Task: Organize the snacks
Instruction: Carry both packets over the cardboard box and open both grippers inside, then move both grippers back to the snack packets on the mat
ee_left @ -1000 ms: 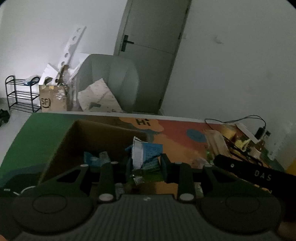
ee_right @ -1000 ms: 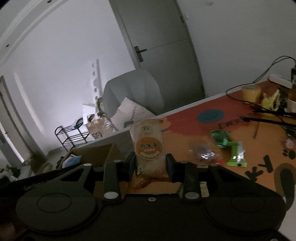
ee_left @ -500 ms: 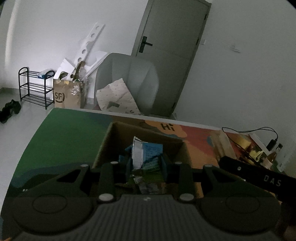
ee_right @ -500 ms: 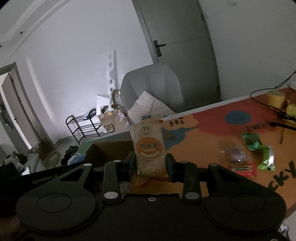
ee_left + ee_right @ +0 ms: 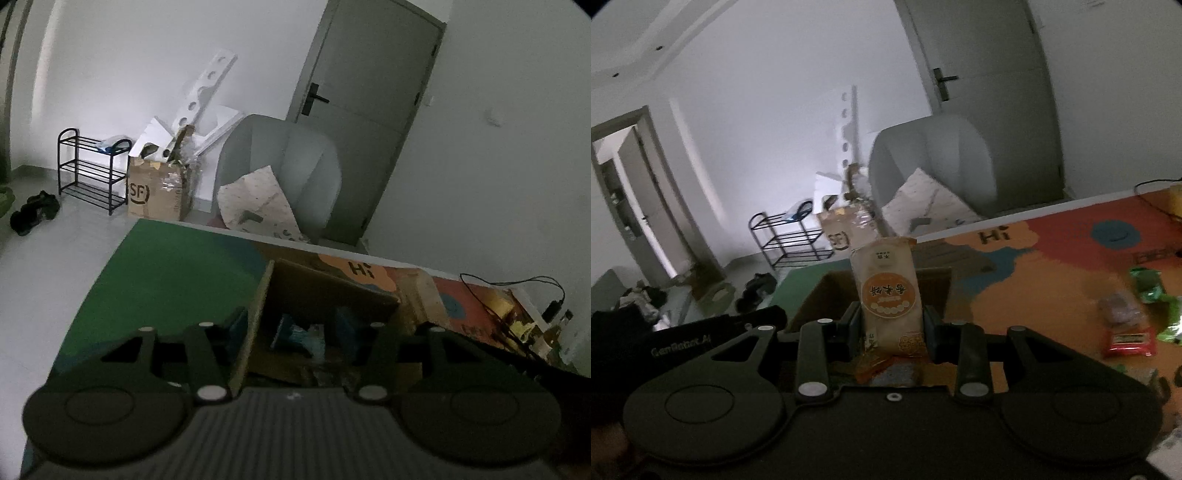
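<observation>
Left fingers (image 5: 291, 325) just spread over box (image 5: 325, 284), nothing between; blue packets (image 5: 306, 334) lie inside. Right fingers (image 5: 891, 326) clamped on rice-cracker pack (image 5: 888, 295), upright, near box (image 5: 820, 295) for drop. More snacks (image 5: 1130, 338) wait on desk (image 5: 1052, 266).

A cardboard box (image 5: 325, 291) stands on the table mat (image 5: 166, 273), with snack packets (image 5: 306, 338) inside it. More loose packets (image 5: 1134, 325) lie on the mat to its right. Beyond the table's far edge — an armchair (image 5: 288, 166), then to its left a carton (image 5: 155, 192) and, leftmost, a shoe rack (image 5: 88, 170).
</observation>
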Demonstrator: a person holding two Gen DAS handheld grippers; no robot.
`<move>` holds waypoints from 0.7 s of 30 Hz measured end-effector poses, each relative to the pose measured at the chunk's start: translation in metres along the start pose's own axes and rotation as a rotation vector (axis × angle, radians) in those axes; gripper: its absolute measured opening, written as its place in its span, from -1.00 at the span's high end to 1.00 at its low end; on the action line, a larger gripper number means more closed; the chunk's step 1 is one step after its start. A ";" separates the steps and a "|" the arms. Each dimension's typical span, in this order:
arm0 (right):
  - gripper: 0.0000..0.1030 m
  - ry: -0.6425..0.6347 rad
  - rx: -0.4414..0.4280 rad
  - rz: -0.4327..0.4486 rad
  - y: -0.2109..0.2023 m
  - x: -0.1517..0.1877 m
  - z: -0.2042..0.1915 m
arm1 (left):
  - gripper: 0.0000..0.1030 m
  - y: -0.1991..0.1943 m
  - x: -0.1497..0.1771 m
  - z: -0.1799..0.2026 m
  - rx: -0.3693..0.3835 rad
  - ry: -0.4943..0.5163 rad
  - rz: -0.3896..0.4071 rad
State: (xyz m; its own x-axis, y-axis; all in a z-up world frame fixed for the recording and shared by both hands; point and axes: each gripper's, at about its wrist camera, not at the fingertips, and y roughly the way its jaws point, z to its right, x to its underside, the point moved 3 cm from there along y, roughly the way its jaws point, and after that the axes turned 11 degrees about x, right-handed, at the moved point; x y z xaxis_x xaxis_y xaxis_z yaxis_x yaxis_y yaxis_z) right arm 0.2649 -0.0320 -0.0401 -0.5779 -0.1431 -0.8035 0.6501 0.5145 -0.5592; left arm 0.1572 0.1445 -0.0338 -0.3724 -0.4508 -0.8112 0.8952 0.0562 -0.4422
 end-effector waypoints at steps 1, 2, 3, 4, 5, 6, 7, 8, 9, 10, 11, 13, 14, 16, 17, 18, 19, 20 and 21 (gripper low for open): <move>0.36 0.003 -0.015 -0.008 0.001 0.000 -0.003 | -0.10 -0.001 0.000 -0.002 -0.002 -0.003 0.001; 0.35 0.006 -0.032 -0.018 0.002 0.001 -0.005 | -0.15 -0.002 0.000 -0.003 -0.005 -0.006 0.004; 0.24 0.006 -0.055 -0.030 0.003 0.001 -0.008 | -0.21 -0.003 0.001 -0.004 -0.007 -0.008 0.005; 0.08 0.004 -0.072 -0.045 0.004 0.002 -0.011 | -0.25 -0.005 0.001 -0.005 -0.011 -0.011 0.008; -0.01 0.003 -0.075 -0.049 0.003 0.004 -0.013 | -0.32 -0.007 0.001 -0.007 -0.016 -0.015 0.012; -0.09 0.001 -0.071 -0.042 0.001 0.004 -0.013 | -0.40 -0.009 0.001 -0.008 -0.027 -0.019 0.016; -0.12 -0.003 -0.065 -0.036 0.000 0.004 -0.012 | -0.44 -0.011 0.001 -0.010 -0.032 -0.021 0.019; -0.12 -0.002 -0.061 -0.037 -0.001 0.005 -0.011 | -0.51 -0.012 0.001 -0.011 -0.031 -0.022 0.022; -0.12 0.004 -0.060 -0.040 -0.002 0.005 -0.008 | -0.55 -0.014 0.001 -0.011 -0.028 -0.023 0.025; -0.12 0.014 -0.055 -0.043 -0.002 0.005 -0.005 | -0.57 -0.014 0.002 -0.010 -0.027 -0.024 0.025; -0.12 0.024 -0.047 -0.045 -0.004 0.005 0.000 | -0.61 -0.014 0.002 -0.009 -0.027 -0.023 0.026; -0.12 0.036 -0.030 -0.044 -0.008 0.006 0.008 | -0.66 -0.014 0.004 -0.006 -0.027 -0.017 0.025; -0.12 0.042 -0.020 -0.042 -0.010 0.006 0.012 | -0.67 -0.013 0.005 -0.003 -0.023 -0.012 0.021; -0.14 0.053 0.002 -0.037 -0.014 0.007 0.022 | -0.68 -0.012 0.007 0.002 -0.015 -0.003 0.013; -0.15 0.059 0.013 -0.035 -0.015 0.007 0.027 | -0.69 -0.011 0.007 0.003 -0.011 -0.002 0.012; -0.18 0.067 0.024 -0.033 -0.018 0.006 0.033 | -0.70 -0.010 0.008 0.007 -0.008 -0.003 0.013; -0.21 0.071 0.033 -0.029 -0.021 0.006 0.038 | -0.71 -0.009 0.009 0.010 -0.003 -0.008 0.015; -0.22 0.071 0.041 -0.023 -0.024 0.006 0.043 | -0.74 -0.008 0.011 0.012 0.001 -0.012 0.014; -0.26 0.071 0.051 -0.018 -0.027 0.006 0.048 | -0.74 -0.006 0.012 0.016 0.008 -0.012 0.009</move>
State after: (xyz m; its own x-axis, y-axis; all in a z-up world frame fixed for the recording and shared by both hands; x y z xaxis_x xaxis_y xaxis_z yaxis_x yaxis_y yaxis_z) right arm 0.2672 -0.0871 -0.0398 -0.6221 -0.0904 -0.7777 0.6627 0.4680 -0.5846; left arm 0.1510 0.1245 -0.0351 -0.3614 -0.4610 -0.8105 0.9005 0.0529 -0.4316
